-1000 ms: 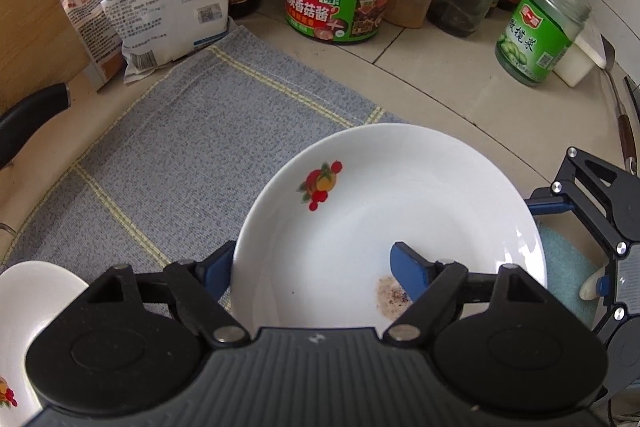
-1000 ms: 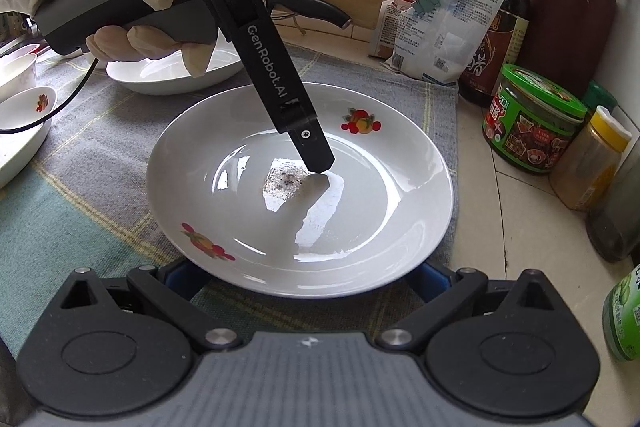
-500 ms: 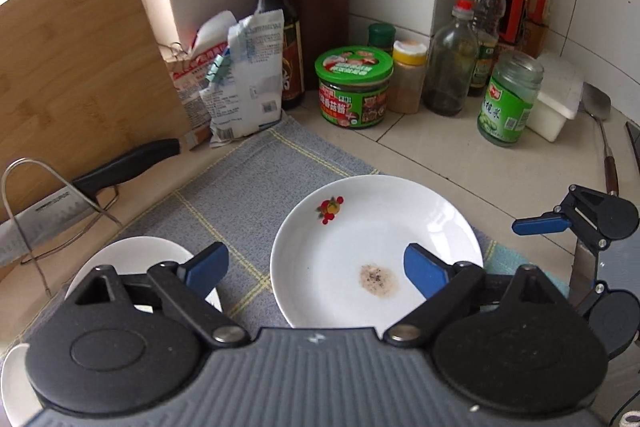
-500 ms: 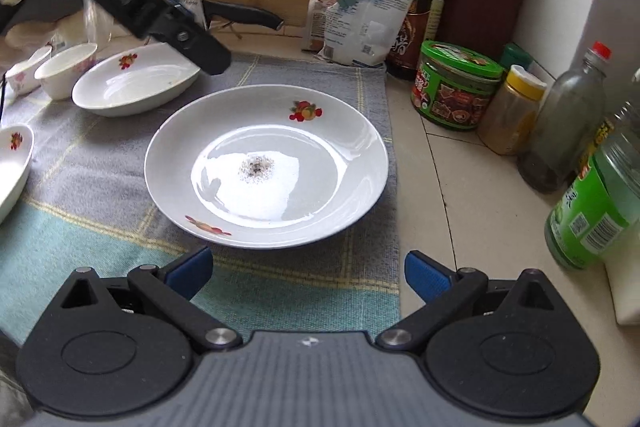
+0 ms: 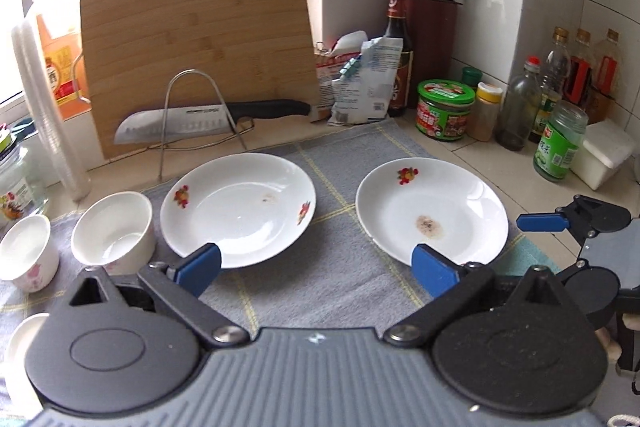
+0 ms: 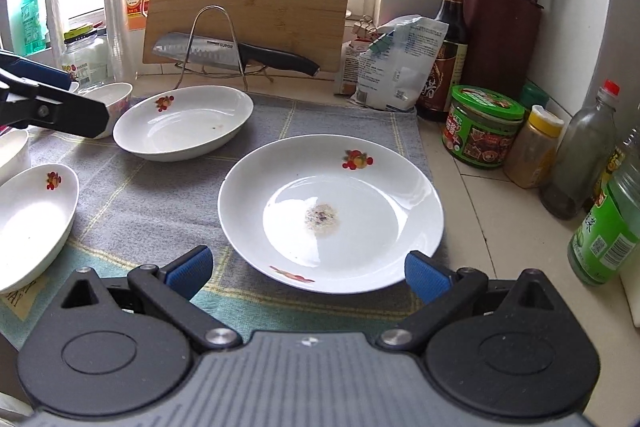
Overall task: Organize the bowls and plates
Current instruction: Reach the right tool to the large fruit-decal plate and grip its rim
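From the left wrist, the left gripper (image 5: pixel 316 267) has just been opening and stands wide with nothing between its jaws, the speckled plate (image 5: pixel 432 211) at two o'clock and the deeper plate (image 5: pixel 238 207) at eleven on the grey mat (image 5: pixel 340 279). From the right wrist, the right gripper (image 6: pixel 308 267) hangs spread and empty at the speckled plate's near rim; I'd worry a shallow bite on that thin glazed rim could slip, tipping the crumbs (image 6: pixel 322 219) out.
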The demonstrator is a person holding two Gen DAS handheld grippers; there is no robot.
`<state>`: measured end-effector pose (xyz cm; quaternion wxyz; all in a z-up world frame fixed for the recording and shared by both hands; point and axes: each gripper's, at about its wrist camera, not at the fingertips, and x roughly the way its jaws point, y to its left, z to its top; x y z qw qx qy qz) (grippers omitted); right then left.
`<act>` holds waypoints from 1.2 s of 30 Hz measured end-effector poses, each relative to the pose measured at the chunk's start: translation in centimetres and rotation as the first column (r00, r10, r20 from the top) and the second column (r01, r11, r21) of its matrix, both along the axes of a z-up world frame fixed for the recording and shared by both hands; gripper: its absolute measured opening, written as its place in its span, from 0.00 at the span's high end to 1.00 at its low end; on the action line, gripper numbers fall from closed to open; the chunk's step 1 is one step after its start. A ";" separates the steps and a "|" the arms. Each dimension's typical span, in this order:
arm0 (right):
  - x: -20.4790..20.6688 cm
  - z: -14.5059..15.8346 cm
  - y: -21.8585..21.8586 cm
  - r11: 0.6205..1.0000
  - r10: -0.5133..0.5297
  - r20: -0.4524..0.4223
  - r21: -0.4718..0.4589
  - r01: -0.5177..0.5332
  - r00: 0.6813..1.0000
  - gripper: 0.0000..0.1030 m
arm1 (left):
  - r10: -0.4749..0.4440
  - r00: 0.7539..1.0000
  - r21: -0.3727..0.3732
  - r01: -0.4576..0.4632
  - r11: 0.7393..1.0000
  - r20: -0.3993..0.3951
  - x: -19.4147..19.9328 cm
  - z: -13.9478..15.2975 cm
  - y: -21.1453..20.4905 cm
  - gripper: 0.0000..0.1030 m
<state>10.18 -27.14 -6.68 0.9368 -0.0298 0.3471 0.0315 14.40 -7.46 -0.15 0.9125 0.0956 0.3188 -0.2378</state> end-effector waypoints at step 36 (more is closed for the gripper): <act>2.2 -0.9 17.9 0.982 0.182 -0.206 0.095 -0.166 0.961 0.00 | -0.050 0.994 0.096 0.059 0.994 -0.094 -7.8 -10.1 17.0 0.02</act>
